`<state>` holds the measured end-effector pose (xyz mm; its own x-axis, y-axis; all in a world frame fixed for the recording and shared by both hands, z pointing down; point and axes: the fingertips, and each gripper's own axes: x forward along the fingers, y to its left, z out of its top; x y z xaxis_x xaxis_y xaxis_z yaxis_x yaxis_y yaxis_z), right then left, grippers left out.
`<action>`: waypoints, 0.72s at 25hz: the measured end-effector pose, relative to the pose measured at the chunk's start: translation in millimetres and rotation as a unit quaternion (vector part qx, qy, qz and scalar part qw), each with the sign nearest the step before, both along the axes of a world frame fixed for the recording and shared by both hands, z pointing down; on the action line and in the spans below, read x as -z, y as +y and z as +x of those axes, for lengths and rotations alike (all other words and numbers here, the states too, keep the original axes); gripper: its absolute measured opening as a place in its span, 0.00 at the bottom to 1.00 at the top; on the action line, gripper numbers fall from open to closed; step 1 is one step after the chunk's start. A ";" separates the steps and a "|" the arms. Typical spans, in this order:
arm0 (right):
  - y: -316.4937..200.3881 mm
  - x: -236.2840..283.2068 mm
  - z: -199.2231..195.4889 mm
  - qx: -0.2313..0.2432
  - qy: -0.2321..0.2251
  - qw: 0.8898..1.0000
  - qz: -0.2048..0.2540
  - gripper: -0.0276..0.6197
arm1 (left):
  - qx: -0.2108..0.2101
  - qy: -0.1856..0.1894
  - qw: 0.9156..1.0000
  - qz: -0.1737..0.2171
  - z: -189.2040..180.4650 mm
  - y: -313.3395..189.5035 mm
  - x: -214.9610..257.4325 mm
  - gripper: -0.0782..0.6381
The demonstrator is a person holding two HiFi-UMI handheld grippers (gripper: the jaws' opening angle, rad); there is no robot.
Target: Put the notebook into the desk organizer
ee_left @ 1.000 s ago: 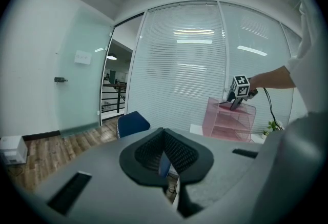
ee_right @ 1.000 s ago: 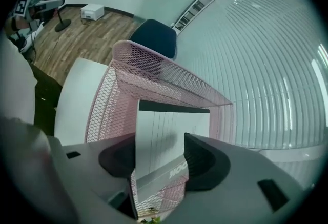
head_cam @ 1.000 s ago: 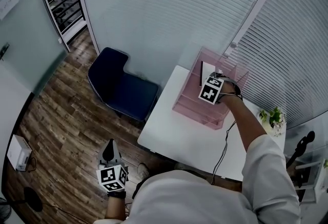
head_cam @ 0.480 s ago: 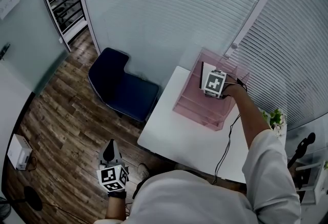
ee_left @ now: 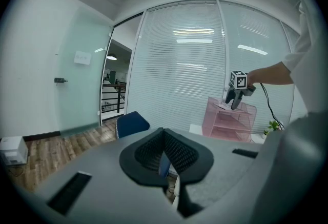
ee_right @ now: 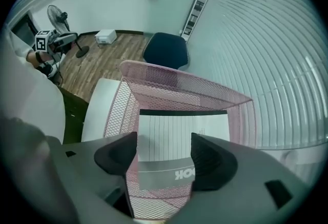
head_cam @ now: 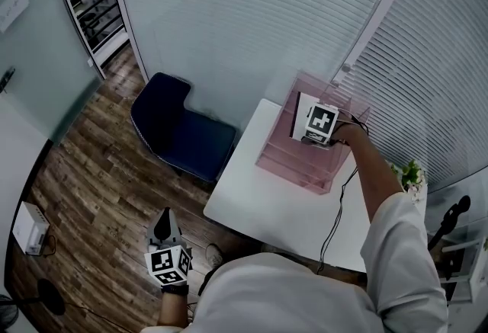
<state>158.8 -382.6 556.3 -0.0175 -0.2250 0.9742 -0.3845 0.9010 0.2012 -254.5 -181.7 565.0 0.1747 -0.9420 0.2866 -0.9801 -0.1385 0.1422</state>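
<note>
The notebook [ee_right: 174, 136], white with ruled lines and a grey band, lies flat in the top tray of the pink mesh desk organizer [ee_right: 174, 82]. In the head view the notebook [head_cam: 303, 112] shows as a white sheet on top of the organizer [head_cam: 297, 164]. My right gripper [ee_right: 164, 154] points steeply down over it. Its jaws have just been opening and stand wide, with the notebook below and between them and the pads off it. My left gripper [head_cam: 162, 226] hangs low beside the person, shut on nothing, its pads [ee_left: 169, 148] meeting at the tip.
The organizer stands at the back of a white table [head_cam: 267, 209] against the slatted glass wall. A blue chair [head_cam: 179, 129] sits left of the table on the wood floor. A small plant [head_cam: 408, 171] is at the table's right end. A cable [head_cam: 335, 209] trails from the right hand.
The right gripper has tipped further downward over the organizer and shifted slightly toward its back. More of the white notebook now shows beside it. The left gripper has not moved.
</note>
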 end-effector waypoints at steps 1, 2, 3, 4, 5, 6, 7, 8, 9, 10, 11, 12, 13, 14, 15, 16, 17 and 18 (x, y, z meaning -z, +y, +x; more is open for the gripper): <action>0.3 2.2 -0.6 -0.003 -0.006 1.000 0.006 0.58 | -0.001 0.000 1.000 0.000 1.6 -0.2 0.8 0.12; 0.7 4.6 -1.3 -0.005 -0.013 1.000 0.013 0.57 | -0.003 -0.001 1.000 0.001 3.1 -0.6 1.8 0.12; 1.0 7.2 -1.9 -0.008 -0.019 1.000 0.020 0.57 | -0.005 -0.001 1.000 0.002 4.5 -1.4 2.9 0.12; 0.8 10.0 -2.4 -0.012 -0.026 0.999 0.029 0.56 | -0.007 -0.002 1.000 0.003 6.0 -2.6 3.8 0.12; 0.4 13.2 -3.0 -0.017 -0.034 0.998 0.040 0.55 | -0.009 -0.002 1.000 0.005 7.7 -3.9 4.5 0.12; 0.2 16.9 -3.7 -0.024 -0.043 0.997 0.052 0.53 | -0.011 -0.002 1.000 0.006 9.4 -5.1 5.1 0.12; 0.6 21.1 -4.7 -0.031 -0.054 0.996 0.064 0.52 | -0.014 -0.002 1.000 0.006 11.0 -6.1 5.7 0.12; 1.7 25.5 -6.0 -0.039 -0.065 0.994 0.076 0.51 | -0.017 -0.003 1.000 0.007 12.7 -6.8 6.4 0.12; 3.4 30.1 -7.3 -0.045 -0.075 0.992 0.089 0.51 | -0.019 -0.003 1.000 0.008 14.3 -7.3 7.3 0.12; 5.2 34.6 -8.8 -0.050 -0.085 0.990 0.102 0.51 | -0.022 -0.004 1.000 0.009 15.9 -7.8 8.2 0.12; 7.2 38.8 -10.1 -0.054 -0.095 0.987 0.114 0.51 | -0.025 -0.004 1.000 0.010 17.7 -8.7 9.3 0.12; 9.0 42.7 -11.0 -0.060 -0.104 0.985 0.126 0.50 | -0.029 -0.005 1.000 0.011 19.8 -10.0 10.5 0.12; 10.6 46.7 -11.5 -0.067 -0.115 0.981 0.139 0.49 | -0.032 -0.006 0.999 0.012 22.1 -11.6 11.7 0.12; 12.1 50.6 -11.8 -0.076 -0.126 0.977 0.152 0.48 | -0.036 -0.006 0.999 0.013 24.5 -13.3 13.2 0.12; 13.7 54.7 -12.5 -0.085 -0.137 0.973 0.164 0.47 | -0.040 -0.007 0.999 0.014 26.9 -14.7 14.7 0.12; 15.6 59.2 -13.4 -0.093 -0.149 0.968 0.177 0.46 | -0.044 -0.007 0.999 0.015 29.5 -16.0 16.3 0.12; 18.1 63.9 -14.1 -0.101 -0.161 0.963 0.189 0.46 | -0.047 -0.008 0.999 0.016 32.2 -17.2 17.8 0.12; 21.1 68.5 -14.4 -0.108 -0.172 0.958 0.201 0.45 | -0.051 -0.008 0.999 0.017 35.0 -18.2 19.3 0.12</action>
<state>144.4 -361.5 487.8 -0.2324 -0.6160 0.7527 -0.6599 0.6684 0.3432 -219.5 -199.9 545.7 0.2655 -0.9290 0.2579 -0.9629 -0.2420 0.1196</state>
